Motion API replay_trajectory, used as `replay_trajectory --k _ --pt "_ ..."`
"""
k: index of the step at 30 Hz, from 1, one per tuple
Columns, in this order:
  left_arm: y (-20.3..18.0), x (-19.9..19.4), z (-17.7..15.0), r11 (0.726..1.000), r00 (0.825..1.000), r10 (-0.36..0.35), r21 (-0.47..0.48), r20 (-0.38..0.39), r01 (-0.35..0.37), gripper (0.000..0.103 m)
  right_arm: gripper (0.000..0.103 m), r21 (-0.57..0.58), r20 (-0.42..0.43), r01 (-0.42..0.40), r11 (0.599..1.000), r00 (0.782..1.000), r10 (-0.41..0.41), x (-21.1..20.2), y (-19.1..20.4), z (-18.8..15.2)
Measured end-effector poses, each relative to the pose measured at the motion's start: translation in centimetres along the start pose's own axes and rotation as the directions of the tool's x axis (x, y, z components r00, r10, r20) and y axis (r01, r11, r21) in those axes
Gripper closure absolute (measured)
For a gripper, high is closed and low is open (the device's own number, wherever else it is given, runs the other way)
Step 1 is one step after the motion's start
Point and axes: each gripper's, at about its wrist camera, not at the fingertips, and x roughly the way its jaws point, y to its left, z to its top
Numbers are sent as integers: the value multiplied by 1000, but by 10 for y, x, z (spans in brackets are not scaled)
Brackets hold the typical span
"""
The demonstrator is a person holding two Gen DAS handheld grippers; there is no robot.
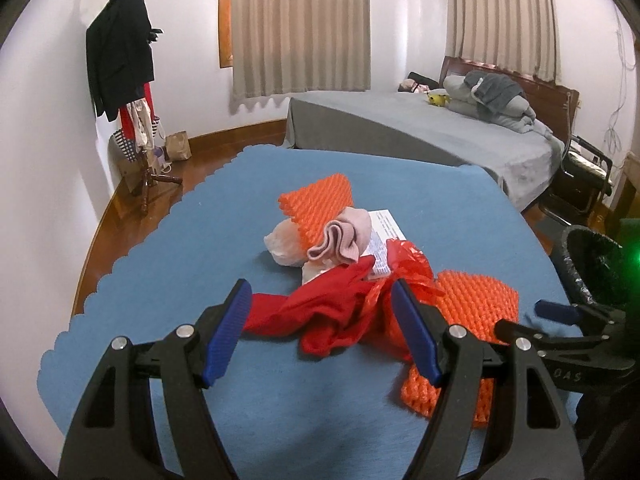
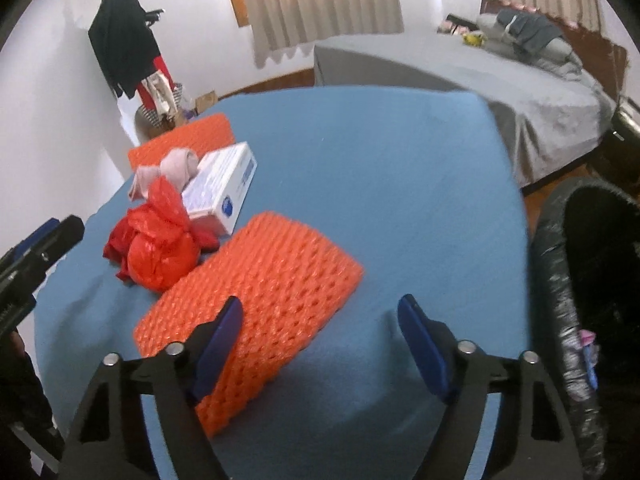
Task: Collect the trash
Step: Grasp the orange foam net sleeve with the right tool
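Note:
A pile of trash lies on the blue table (image 1: 160, 272): a red cloth (image 1: 324, 312), a red plastic bag (image 2: 160, 248), a pink cloth (image 1: 344, 236), a white box (image 2: 224, 184), and two orange foam nets (image 1: 316, 204) (image 2: 260, 292). My left gripper (image 1: 324, 328) is open, its fingers on either side of the red cloth, just above it. My right gripper (image 2: 320, 344) is open and empty, over the near corner of the nearer orange net. A black-lined trash bin (image 2: 580, 280) stands to the right of the table.
A bed (image 1: 420, 128) with grey covers stands behind the table. A coat rack (image 1: 124, 80) with clothes is at the far left wall. A chair (image 1: 580, 176) sits at the far right. The bin rim shows in the left wrist view (image 1: 592, 256).

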Motion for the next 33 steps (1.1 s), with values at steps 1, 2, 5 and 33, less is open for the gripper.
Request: replay_trajectory --k 1,2,5,33 --pt "1 0 0 1000 1000 -1 -2 -2 1 33 38 3 -15 -18 1000 1000 18 3 0 -1" --pt "2 1 -1 1000 1000 -2 -3 -3 2 33 45 6 -20 -27 1000 999 27 3 0 -2" --pt "2 2 -4 1000 1000 -1 -2 -7 1 33 63 7 -28 -78 997 997 78 3 2 0" --pt "-17 4 -8 998 999 -51 21 -18 52 42 26 -26 -35 10 1000 999 -11 -7 -6 6"
